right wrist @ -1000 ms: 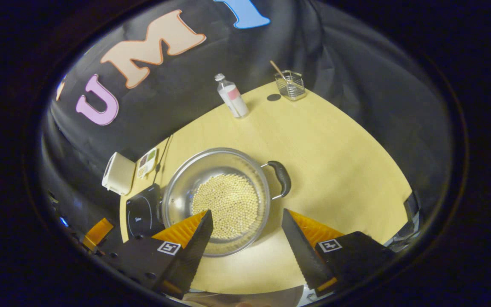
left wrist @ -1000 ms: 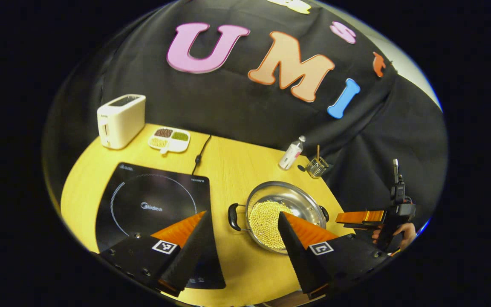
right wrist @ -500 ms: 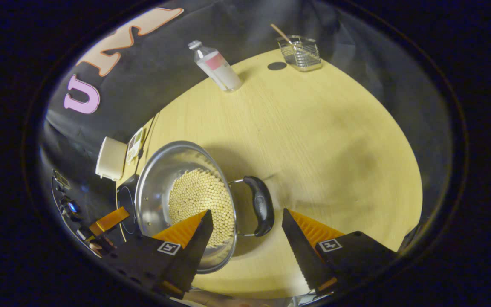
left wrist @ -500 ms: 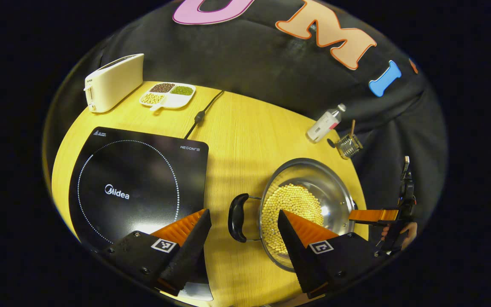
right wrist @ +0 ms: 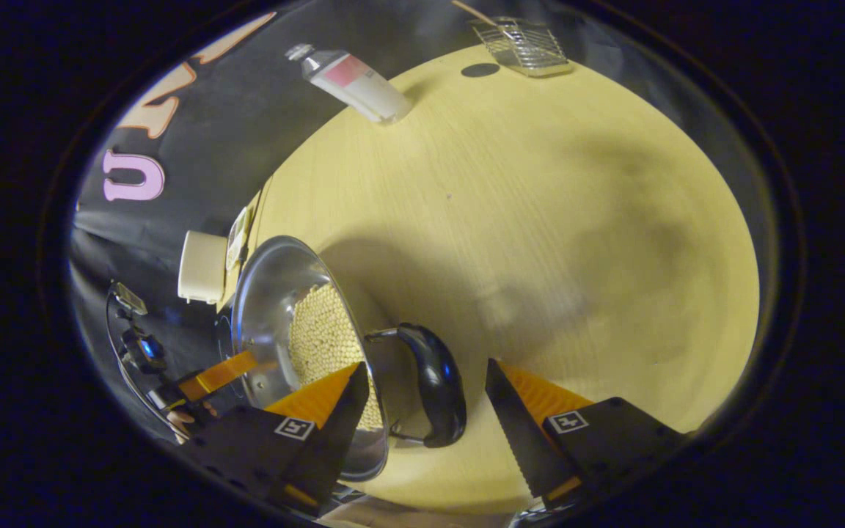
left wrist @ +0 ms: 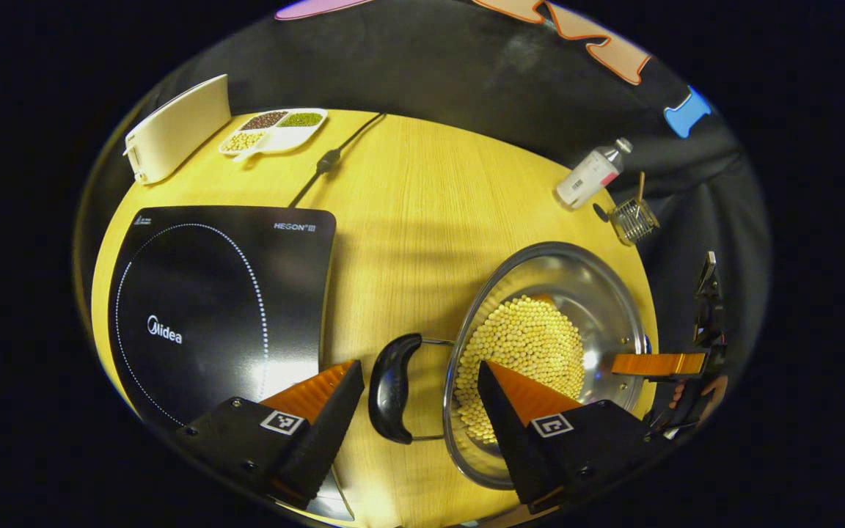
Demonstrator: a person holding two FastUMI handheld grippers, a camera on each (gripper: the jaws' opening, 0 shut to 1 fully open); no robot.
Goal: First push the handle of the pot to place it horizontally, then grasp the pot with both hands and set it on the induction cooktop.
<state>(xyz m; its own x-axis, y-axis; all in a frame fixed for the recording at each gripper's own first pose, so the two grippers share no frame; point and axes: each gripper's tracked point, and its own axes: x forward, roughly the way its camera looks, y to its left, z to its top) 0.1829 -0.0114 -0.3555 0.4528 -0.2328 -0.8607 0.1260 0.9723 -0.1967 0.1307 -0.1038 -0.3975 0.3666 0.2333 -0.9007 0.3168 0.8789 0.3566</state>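
Left gripper view looks down on the pot (left wrist: 547, 345), a steel pan holding pale beans, standing on the wooden surface (left wrist: 408, 220) just beside the induction cooktop (left wrist: 217, 293) and not yet on it. The left gripper (left wrist: 419, 411) has its fingers spread wide and gripping nothing, with the pot's near black handle (left wrist: 392, 387) lying in the gap between them, apart from both as far as can be seen; that placement looks chosen so a closing would catch the handle. Right gripper view shows the right gripper (right wrist: 422, 411) posed the same way at the opposite handle (right wrist: 433, 396), fingers wide apart and empty, the handle between them. With a handle pointing toward each gripper, the turning step seems done, and a two-handed lift looks to be next. A toaster (left wrist: 173, 128) and bottle (left wrist: 590, 174) stand well clear.
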